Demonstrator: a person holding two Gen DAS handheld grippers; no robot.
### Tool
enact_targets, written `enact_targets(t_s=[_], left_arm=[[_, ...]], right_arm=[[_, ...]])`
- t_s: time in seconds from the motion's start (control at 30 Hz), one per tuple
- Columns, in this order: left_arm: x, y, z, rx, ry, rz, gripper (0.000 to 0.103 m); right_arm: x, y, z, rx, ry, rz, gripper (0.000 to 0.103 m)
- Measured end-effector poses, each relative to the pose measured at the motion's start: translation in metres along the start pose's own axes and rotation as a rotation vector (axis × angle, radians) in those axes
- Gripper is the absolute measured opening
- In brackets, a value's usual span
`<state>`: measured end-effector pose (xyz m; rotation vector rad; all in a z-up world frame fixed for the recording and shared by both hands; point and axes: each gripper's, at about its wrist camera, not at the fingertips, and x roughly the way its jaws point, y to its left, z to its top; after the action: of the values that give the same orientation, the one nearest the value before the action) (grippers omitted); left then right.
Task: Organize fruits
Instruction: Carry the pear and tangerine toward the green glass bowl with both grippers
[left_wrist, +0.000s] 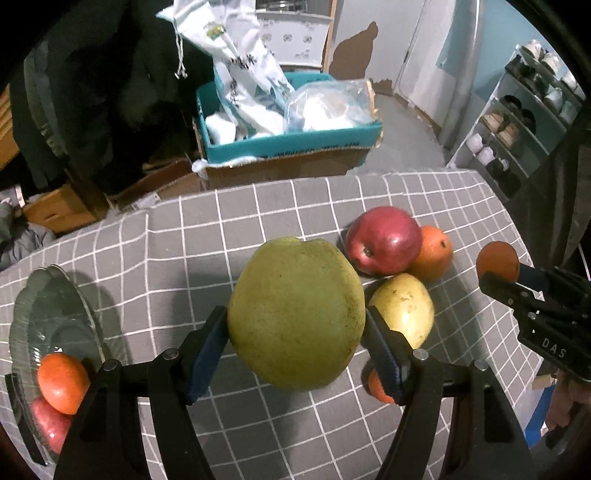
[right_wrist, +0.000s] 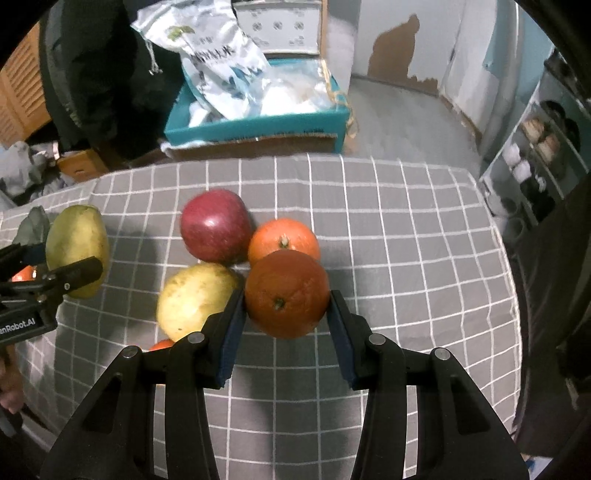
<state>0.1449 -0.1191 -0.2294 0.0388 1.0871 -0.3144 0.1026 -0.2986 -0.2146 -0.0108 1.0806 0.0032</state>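
My left gripper (left_wrist: 295, 317) is shut on a large green pear (left_wrist: 295, 306) and holds it above the grey checked tablecloth (left_wrist: 184, 266). My right gripper (right_wrist: 286, 297) is shut on an orange (right_wrist: 286, 291), also lifted off the cloth. On the table lie a red apple (right_wrist: 216, 230), a second orange (right_wrist: 284, 236) and a yellow pear (right_wrist: 195, 299), all touching. A small orange fruit (left_wrist: 378, 387) peeks from behind my left gripper's right finger. At far left a glass bowl (left_wrist: 37, 295) holds an orange fruit (left_wrist: 61, 382) and a red one (left_wrist: 48, 424).
Beyond the table's far edge sits a cardboard box with a blue tray (left_wrist: 288, 136) full of plastic bags. A shoe rack (left_wrist: 517, 129) stands at the right. Dark clothing hangs at the back left.
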Motion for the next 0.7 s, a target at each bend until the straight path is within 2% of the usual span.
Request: enact_targets(t_s=[0.7], left_arm=[[-0.096, 0.008, -0.003, -0.008, -0.182, -0.005, 0.074]], right_arm=[[-0.080, 0.028, 0.017, -0.072, -0.190, 0.012, 0.044]])
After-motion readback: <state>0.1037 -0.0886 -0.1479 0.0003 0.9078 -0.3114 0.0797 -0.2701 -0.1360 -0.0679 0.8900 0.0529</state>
